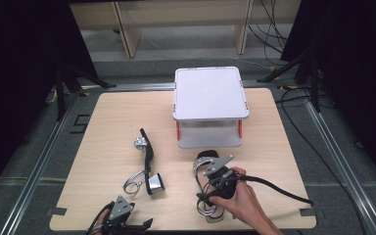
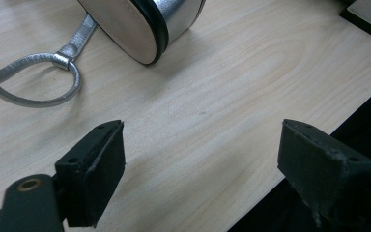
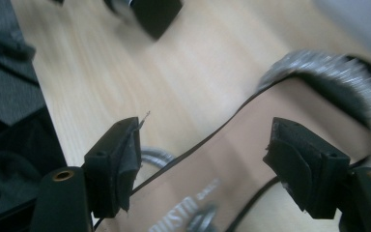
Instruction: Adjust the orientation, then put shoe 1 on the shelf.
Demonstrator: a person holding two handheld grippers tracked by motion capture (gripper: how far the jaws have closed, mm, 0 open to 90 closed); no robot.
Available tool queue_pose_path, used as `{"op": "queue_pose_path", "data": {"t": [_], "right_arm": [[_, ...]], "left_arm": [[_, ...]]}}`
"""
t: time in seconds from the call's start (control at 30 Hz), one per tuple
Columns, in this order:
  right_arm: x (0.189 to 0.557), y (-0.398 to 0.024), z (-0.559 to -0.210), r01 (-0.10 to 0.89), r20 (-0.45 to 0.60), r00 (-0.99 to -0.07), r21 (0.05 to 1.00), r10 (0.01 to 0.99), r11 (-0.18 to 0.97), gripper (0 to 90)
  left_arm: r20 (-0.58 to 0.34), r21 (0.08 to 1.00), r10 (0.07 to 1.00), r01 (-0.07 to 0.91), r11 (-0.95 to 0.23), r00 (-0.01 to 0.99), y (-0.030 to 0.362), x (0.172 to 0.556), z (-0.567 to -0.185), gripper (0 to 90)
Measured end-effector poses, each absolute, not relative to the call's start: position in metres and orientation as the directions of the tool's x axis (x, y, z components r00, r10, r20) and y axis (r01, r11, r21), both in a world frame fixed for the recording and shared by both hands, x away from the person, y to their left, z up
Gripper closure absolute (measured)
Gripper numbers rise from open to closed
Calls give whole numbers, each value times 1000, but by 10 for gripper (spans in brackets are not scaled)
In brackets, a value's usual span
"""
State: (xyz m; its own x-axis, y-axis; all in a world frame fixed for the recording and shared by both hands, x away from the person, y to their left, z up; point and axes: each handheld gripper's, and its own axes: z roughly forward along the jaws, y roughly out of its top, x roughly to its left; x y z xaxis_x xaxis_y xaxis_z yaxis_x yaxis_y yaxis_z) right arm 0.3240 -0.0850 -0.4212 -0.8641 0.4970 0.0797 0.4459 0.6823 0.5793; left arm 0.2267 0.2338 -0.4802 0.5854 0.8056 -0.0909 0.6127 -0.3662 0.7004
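Sandal (image 1: 207,182) lies under spread right fingers (image 3: 113,166).

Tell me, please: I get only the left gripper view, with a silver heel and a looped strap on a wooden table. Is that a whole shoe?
Observer: Yes. The high view shows a whole silver sandal lying on its side.
Operator: Is there just the one?
Observer: No. A second sandal lies to its right, under the right gripper, whose jaws stand open over the insole.
Operator: Anything else nearby?
Observer: A white two-level rack stands just beyond the sandals, with nothing on top.
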Motion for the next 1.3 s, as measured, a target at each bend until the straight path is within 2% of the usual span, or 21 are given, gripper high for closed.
{"op": "queue_pose_path", "data": {"t": [0.03,0.27,0.43,0.5,0.57,0.6,0.67,0.7,0.77,1.0,1.07,1.13,1.3], "right_arm": [[324,-83,-430,431,31,-867,545,497,719,283],[326,-88,-432,443,34,-867,508,496,739,286],[330,-117,-425,456,23,-867,440,498,774,321],[331,-124,-424,460,12,-863,431,505,776,323],[335,-142,-421,491,-20,-834,429,551,758,324],[335,-142,-421,491,-20,-834,429,551,758,324],[340,-148,-417,482,0,-832,496,555,722,343],[342,-146,-415,485,26,-830,527,557,698,334],[343,-144,-414,485,28,-832,524,554,700,326],[358,-119,-434,473,-5,-852,423,523,773,306],[364,-115,-440,416,-40,-882,404,470,815,308],[363,-111,-447,458,-30,-866,353,499,816,322],[367,-112,-452,457,5,-873,360,488,813,354]], "left_arm": [[-102,702,803,614,-360,587,234,226,-480,164],[-92,702,808,614,-362,582,235,228,-480,164],[-109,702,808,620,-350,579,235,227,-480,164],[-94,697,811,620,-361,577,235,228,-481,164],[-122,713,814,621,-327,568,233,228,-482,164],[-88,693,806,618,-372,585,235,229,-481,164],[-96,694,811,623,-361,577,234,229,-481,164],[-98,694,810,623,-361,579,234,229,-481,164],[-99,696,811,623,-358,576,234,229,-482,164],[-131,714,811,621,-322,570,232,228,-483,164],[-106,702,811,621,-349,575,234,228,-482,164],[-113,703,812,624,-341,572,233,229,-483,164],[-124,702,811,628,-336,572,234,229,-482,164]]}}
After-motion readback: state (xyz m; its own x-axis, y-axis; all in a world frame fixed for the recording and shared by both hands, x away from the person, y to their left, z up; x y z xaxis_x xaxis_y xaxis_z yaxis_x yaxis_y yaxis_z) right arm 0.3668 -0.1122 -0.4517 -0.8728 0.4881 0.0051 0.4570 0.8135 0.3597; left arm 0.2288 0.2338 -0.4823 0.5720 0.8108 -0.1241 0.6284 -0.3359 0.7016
